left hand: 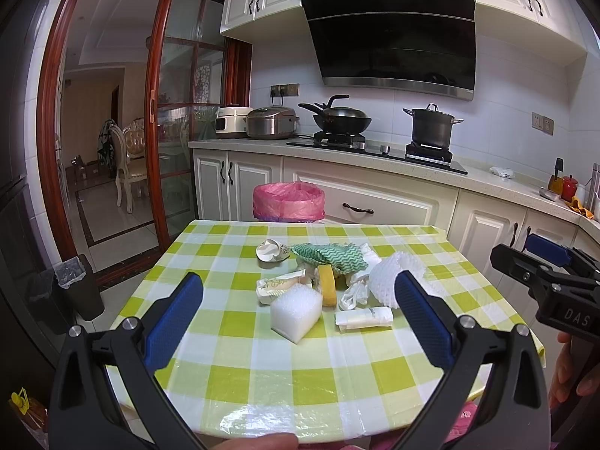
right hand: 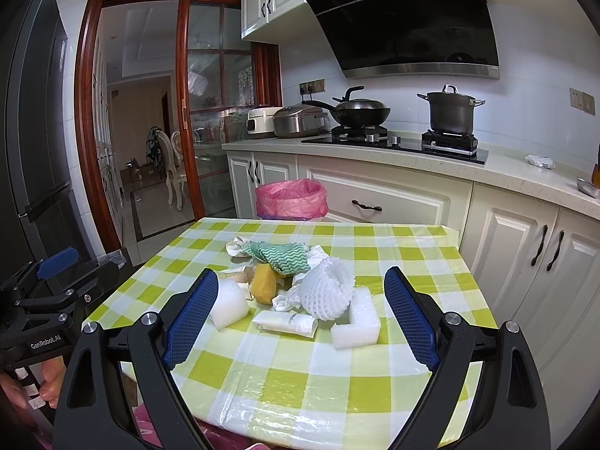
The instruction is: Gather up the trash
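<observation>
So both grippers are hovering over the near edge of a table [left hand: 240, 352] covered in a green and white checked cloth, and neither one has anything in it. The left gripper [left hand: 300, 315] has its blue pads spread wide apart, and the right gripper [right hand: 302, 311] is the same, fingers well apart with nothing between them. The trash is all bunched up in a little pile around the middle of the table. Nearest to the left gripper there's a white foam block [left hand: 296, 313], and just right of it a folded white wrapper [left hand: 363, 318] lying flat. Behind the block sits a yellow sponge [left hand: 328, 285] standing on edge, with a crumpled paper packet [left hand: 279, 285] to its left. Further back there's a green and white zigzag cloth [left hand: 332, 257] draped over the pile, and a crumpled white paper cup thing [left hand: 272, 251] at the far left of the heap. On the right side there's a white foam fruit net [right hand: 326, 292], and from the right wrist view you can also see an L-shaped white foam piece [right hand: 356, 324] just right of it, touching or nearly so. Past the far edge of the table stands a bin with a pink bag [left hand: 288, 200], in front of the white cabinets. On the counter behind it there's a wok [left hand: 341, 116] and a pot [left hand: 431, 125] on the stove.
</observation>
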Demonstrator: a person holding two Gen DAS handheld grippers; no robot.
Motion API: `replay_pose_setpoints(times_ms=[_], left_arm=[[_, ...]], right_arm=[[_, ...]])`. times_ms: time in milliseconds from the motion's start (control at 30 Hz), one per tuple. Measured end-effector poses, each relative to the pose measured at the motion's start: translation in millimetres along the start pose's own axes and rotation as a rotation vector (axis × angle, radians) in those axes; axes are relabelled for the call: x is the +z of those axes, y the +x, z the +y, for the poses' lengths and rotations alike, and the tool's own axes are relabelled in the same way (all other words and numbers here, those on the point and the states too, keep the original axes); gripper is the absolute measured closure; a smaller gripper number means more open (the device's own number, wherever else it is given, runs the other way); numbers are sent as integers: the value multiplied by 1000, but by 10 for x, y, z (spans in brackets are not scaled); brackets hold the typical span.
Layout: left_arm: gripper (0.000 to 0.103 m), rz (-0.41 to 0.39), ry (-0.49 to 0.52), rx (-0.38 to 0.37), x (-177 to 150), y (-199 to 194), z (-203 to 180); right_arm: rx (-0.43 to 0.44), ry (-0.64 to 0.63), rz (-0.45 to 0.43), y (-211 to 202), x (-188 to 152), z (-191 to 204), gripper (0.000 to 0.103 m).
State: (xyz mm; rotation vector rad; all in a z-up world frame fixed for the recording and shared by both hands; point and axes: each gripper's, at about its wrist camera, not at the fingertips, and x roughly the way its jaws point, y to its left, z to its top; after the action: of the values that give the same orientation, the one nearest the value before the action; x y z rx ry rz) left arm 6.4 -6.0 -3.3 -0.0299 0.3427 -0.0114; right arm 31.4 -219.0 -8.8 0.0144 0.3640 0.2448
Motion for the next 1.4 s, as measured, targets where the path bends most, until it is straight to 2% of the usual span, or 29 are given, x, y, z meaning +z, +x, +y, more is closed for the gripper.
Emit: replay_pose_setpoints(times_ms=[1100,1400], left_arm=[[4,6,-1,-2,24,16,11],[4,13,-5,-2,10,46,26]], right_arm=[[5,11,3,8,4,-40,18],[-4,18,25,108,-87,25,18]])
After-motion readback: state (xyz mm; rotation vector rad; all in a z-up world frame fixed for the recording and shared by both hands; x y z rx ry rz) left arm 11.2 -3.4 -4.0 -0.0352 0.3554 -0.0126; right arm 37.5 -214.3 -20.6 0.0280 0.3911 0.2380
